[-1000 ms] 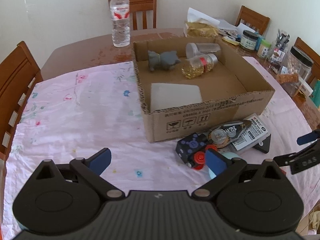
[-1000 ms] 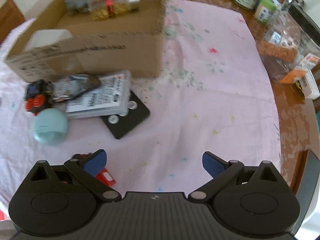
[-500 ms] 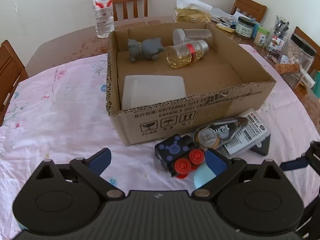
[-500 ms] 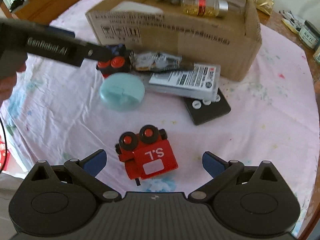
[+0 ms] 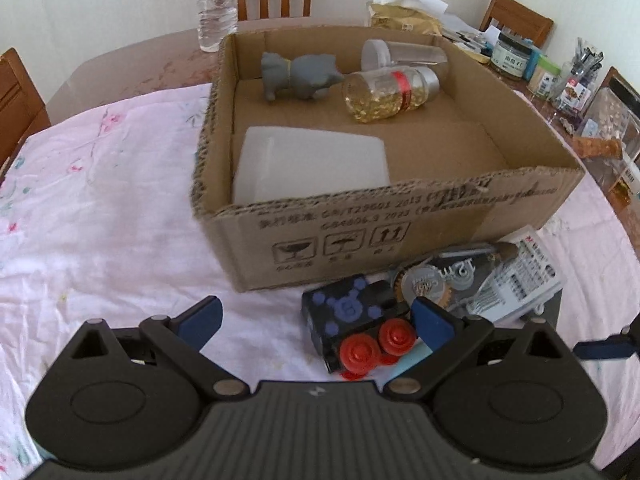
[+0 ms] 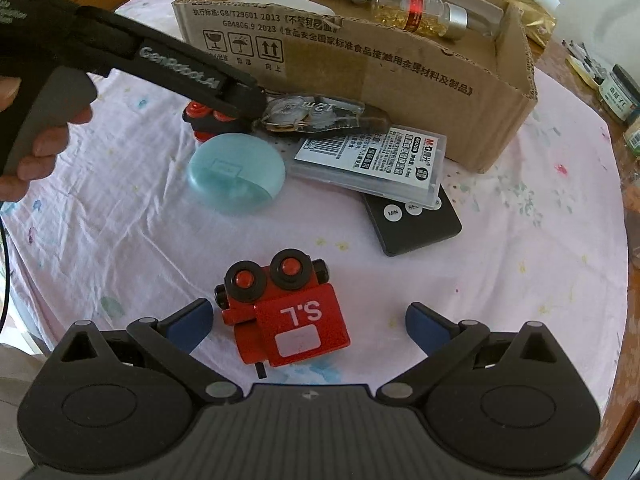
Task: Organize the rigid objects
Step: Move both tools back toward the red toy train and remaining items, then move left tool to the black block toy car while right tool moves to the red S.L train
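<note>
The red toy vehicle (image 6: 286,312) marked "S.L" is lying on the pink floral tablecloth (image 6: 520,240), directly ahead of the right gripper (image 6: 308,318), whose jaws are standing wide apart on either side of it and touching nothing. The toy's black wheels with red hubs are facing away from the camera.

Beyond it, a round pale-blue case (image 6: 238,178) is resting on the cloth. Just beside that, a black toy block with red wheels (image 5: 360,326) is sitting near the front wall of the cardboard box (image 5: 400,224). The left gripper (image 5: 316,318) is hanging over this block with its jaws spread; its right fingertip is overlapping the block's edge in the left wrist view, and contact cannot be confirmed. In the right wrist view a person's hand (image 6: 36,148) is gripping the left gripper's handle.

A correction-tape dispenser (image 6: 316,114) is lying partly on a clear plastic refill case (image 6: 372,164), which in turn is overlapping a black remote (image 6: 416,224).

Inside the box, a grey animal figure (image 5: 300,74), a bottle of golden capsules (image 5: 390,94), a clear jar (image 5: 404,54) and a white container (image 5: 312,168) are lying. A water bottle (image 5: 216,4) is standing on the bare table (image 5: 132,68) behind the box.
</note>
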`<state>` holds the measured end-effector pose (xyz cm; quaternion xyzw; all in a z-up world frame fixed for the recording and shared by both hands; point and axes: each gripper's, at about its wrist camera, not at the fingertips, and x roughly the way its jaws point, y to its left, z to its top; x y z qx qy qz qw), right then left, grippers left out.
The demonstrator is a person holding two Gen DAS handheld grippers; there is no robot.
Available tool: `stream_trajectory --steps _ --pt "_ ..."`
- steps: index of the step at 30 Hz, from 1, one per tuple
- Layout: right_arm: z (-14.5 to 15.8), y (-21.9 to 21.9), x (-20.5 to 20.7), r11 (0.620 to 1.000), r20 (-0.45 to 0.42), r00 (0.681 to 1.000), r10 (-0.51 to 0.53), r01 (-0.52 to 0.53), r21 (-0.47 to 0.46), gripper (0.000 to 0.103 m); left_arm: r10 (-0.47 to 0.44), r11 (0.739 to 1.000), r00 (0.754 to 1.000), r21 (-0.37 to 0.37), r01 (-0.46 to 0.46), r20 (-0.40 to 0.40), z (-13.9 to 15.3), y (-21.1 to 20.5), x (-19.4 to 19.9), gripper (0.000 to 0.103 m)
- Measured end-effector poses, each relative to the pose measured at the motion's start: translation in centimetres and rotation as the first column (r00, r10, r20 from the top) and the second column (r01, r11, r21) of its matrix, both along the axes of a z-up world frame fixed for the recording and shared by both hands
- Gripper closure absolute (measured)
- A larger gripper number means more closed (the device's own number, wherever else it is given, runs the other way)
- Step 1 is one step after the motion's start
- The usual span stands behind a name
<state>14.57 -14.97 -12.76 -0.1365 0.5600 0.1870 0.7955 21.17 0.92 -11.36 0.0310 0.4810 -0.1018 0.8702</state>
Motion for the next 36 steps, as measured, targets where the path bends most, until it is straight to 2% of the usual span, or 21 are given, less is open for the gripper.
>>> stream_trajectory --steps 10,15,22,31,36 --pt "0.1 -0.6 -0.9 1.0 0.036 0.999 -0.001 0.0 0.019 0.0 0.006 0.999 1.0 0.044 -0.005 -0.021 -0.2 3.7 -1.3 0.002" --pt "0.1 -0.6 -1.0 1.0 0.043 0.999 -0.005 0.004 0.022 0.0 -0.03 0.997 0.999 0.066 0.032 -0.032 -1.4 3.2 -1.3 0.001" --pt "0.2 -0.8 -1.4 0.999 0.068 0.998 -0.006 0.004 0.033 0.0 -0.069 0.997 0.997 0.041 0.069 0.016 -1.7 3.1 -1.2 0.0" --pt "0.3 -1.2 -2.1 0.999 0.106 0.994 -0.009 0.003 0.052 0.0 -0.044 0.998 0.998 0.035 0.043 0.04 -1.8 3.0 -1.0 0.0" --pt "0.4 -1.5 -2.7 0.998 0.135 0.991 -0.011 0.002 0.066 0.0 -0.069 0.997 0.997 0.037 0.068 0.031 -1.7 2.9 -0.7 0.0"
